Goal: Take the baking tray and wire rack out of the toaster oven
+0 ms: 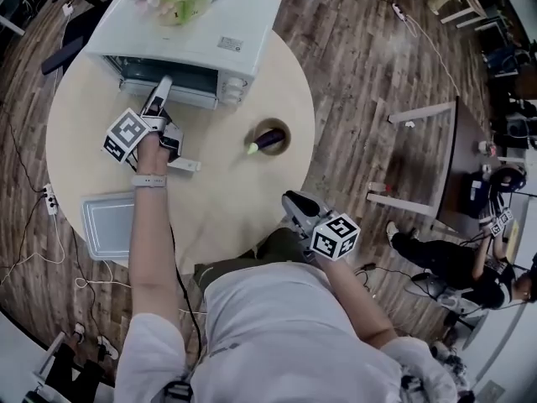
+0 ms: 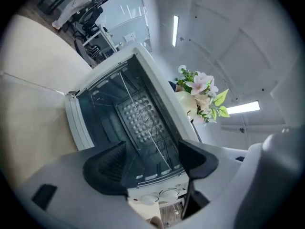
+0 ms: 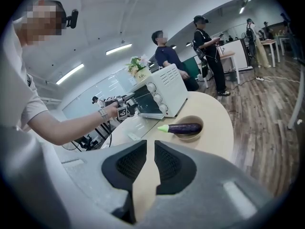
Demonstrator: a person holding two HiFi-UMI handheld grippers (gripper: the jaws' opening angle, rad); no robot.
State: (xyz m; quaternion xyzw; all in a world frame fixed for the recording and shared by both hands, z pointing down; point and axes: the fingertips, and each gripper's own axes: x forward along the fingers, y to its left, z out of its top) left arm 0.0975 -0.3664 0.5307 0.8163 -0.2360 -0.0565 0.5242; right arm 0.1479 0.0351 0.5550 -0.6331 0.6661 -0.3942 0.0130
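The left gripper (image 1: 163,91), jaws wide apart, faces the open toaster oven (image 1: 193,36) at the table's (image 1: 243,196) 12 o'clock, with the wire rack (image 2: 143,123) inside. The baking tray (image 1: 109,225) lies at the 8 o'clock rim. A bowl (image 1: 270,137) sits right of the oven, and the right gripper (image 1: 294,201) is closed and empty at 5 o'clock.

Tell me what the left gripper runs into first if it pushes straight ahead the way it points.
Probably the wire rack inside the open toaster oven: the left gripper, jaws apart, aims straight at it, though depth is unclear.
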